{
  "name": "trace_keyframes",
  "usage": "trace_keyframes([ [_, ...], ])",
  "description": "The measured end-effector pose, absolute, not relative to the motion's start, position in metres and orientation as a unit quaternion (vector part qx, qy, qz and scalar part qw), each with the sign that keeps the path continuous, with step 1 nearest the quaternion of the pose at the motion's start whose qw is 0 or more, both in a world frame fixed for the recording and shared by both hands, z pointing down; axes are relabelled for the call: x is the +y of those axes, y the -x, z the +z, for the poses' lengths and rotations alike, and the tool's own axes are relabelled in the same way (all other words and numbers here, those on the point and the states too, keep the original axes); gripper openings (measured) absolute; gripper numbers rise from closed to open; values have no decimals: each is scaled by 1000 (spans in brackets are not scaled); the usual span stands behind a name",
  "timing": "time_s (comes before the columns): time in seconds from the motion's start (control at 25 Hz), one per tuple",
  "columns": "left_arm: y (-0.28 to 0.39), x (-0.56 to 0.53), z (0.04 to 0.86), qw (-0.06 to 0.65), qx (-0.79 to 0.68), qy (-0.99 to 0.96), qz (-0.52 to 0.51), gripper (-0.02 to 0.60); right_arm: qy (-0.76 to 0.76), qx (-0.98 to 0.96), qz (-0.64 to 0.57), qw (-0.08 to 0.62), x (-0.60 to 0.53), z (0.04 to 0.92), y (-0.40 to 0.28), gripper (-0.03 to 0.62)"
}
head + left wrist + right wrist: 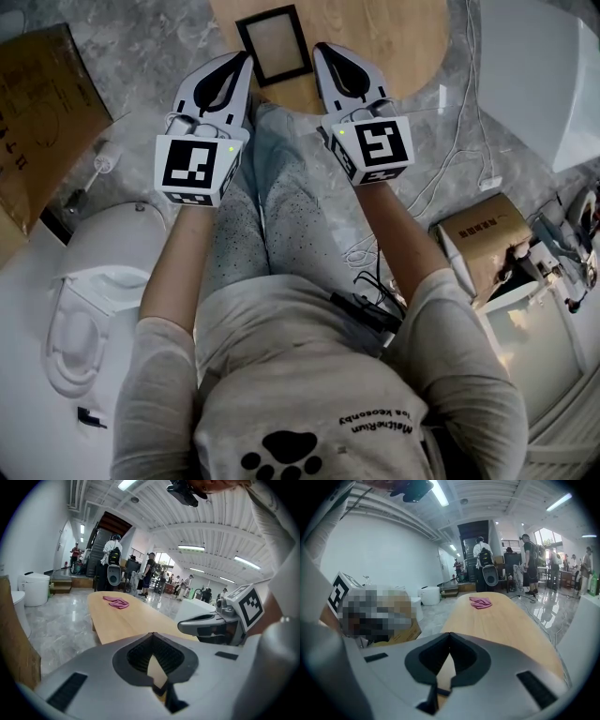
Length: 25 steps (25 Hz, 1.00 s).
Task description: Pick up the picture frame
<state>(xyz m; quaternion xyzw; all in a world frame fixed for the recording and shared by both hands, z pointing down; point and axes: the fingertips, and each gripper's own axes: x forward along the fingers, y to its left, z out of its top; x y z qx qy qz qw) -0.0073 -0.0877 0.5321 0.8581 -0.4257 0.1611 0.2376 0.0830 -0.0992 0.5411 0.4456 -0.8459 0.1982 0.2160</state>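
Two hand-held grippers flank a picture frame (274, 45) that lies flat on an oval wooden table (398, 42).

The frame, dark-bordered with a pale centre, rests at the table's near edge, directly ahead of the standing person's knees. The left gripper (245, 58) points at the frame's left side and the right gripper (320, 49) at its right side. Each tip is just beside the border, and whether either touches it cannot be told. Both grippers have their jaws pressed together with nothing between them, as their own views confirm. A pink cloth (116, 602) lies well apart from the frame, towards the far end of the table. A white toilet (94, 281) stands on the marble floor to the person's left, and a cardboard box (483, 239) to the right.
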Motion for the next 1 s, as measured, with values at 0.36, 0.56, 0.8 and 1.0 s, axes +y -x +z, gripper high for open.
trace_keyframes([
  [0.36, 15, -90, 567, 256, -420, -851, 184, 9, -430, -847, 199, 242, -102, 565, -76, 8],
  [0.56, 13, -94, 581, 262, -416, -848, 197, 9, -426, -843, 214, 250, -105, 578, -78, 8],
  [0.8, 7, -98, 598, 281, -408, -844, 206, 9, -412, -839, 239, 264, -109, 599, -81, 8],
  [1.0, 7, -91, 612, 293, -399, -841, 219, 9, -400, -831, 256, 289, -108, 620, -81, 9],
])
